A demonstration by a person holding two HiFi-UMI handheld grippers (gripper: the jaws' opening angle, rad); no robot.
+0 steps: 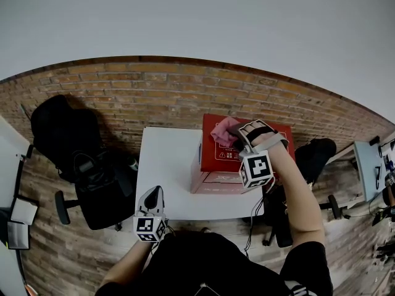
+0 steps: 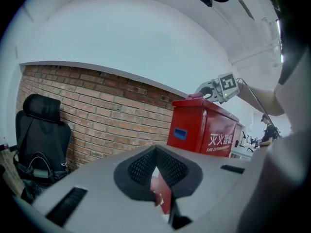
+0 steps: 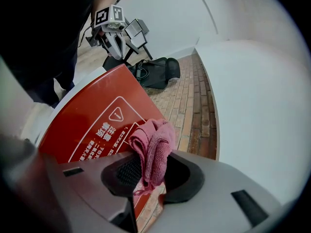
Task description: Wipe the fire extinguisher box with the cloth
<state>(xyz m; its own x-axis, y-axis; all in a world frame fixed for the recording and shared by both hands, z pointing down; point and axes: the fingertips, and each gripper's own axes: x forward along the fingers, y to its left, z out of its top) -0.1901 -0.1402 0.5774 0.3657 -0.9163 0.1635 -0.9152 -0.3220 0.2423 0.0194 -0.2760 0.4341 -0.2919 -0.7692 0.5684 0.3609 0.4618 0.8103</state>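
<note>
Right gripper [image 3: 151,174] is clamped on the cloth [image 3: 156,140], soft & light, bunched at the top of the box [image 3: 90,118]. Box stands on the table [image 1: 166,165] and looks stiff. Left gripper [image 2: 156,176] is closed, empty.

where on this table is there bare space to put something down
The white table is bare left of the fire extinguisher box, from its far edge by the brick wall to the near edge, where the left hand-held gripper hovers. The box top is crowded: the right hand-held gripper holds the cloth there.
</note>
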